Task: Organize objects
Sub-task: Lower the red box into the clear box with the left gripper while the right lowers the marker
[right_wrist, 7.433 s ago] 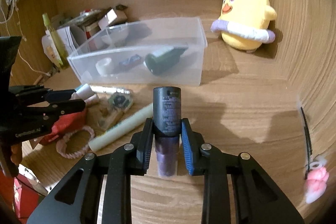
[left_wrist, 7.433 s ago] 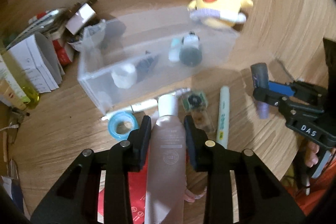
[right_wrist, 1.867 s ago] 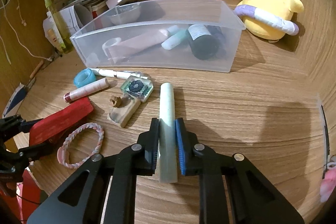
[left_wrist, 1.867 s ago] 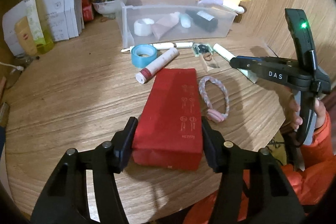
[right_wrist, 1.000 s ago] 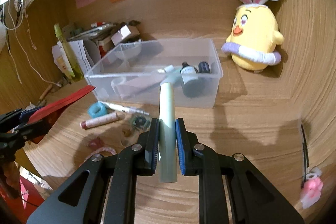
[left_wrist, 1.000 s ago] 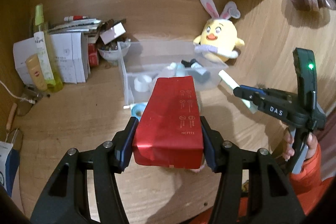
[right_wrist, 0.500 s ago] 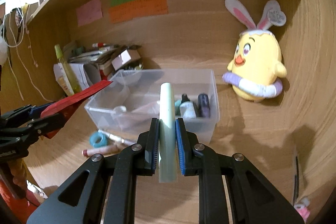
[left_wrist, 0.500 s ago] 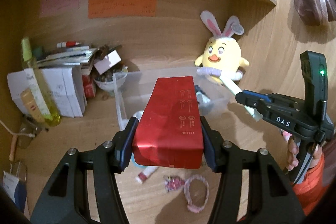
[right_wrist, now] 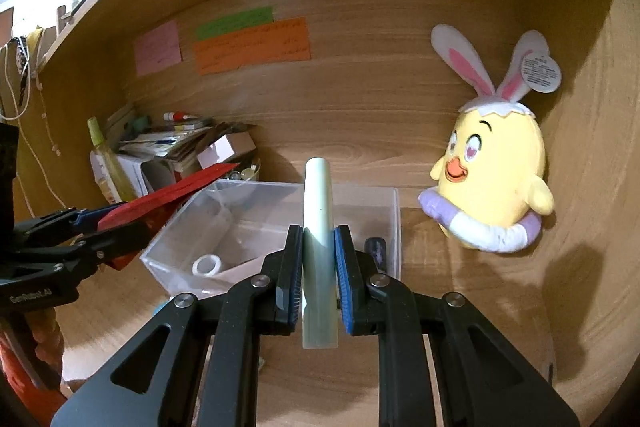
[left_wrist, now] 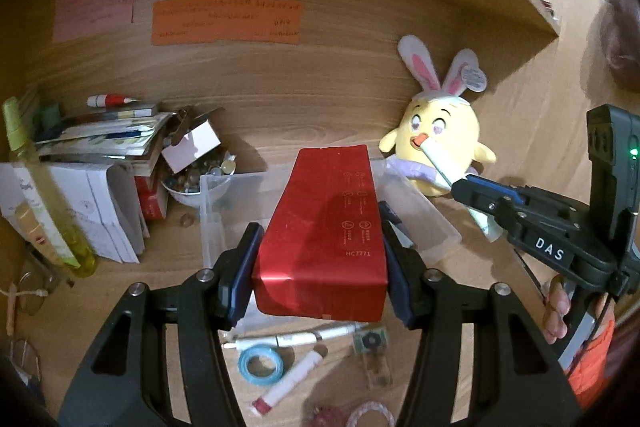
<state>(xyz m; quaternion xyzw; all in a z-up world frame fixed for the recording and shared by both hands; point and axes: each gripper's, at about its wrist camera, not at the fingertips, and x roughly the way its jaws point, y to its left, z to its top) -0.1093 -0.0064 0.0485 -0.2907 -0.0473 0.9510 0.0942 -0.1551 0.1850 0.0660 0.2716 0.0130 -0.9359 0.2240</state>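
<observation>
Left claw (left_wrist: 320,263) is gripping a red box (left_wrist: 328,227) by its long sides, holding it in the air above the near end of the clear bin (left_wrist: 212,211). Right claw (right_wrist: 318,267) is clamping a pale green tube (right_wrist: 318,211), lifted off the desk (right_wrist: 460,307) and pointing toward the bin (right_wrist: 394,227). Inside the bin are lying a white ring (right_wrist: 208,265) and a dark bottle (right_wrist: 376,251). On the desk in front of the bin are resting a blue tape roll (left_wrist: 260,363), a white pen (left_wrist: 296,339) and a pink-capped tube (left_wrist: 288,383). A yellow plush chick (right_wrist: 492,183) is sitting to the right of the bin.
</observation>
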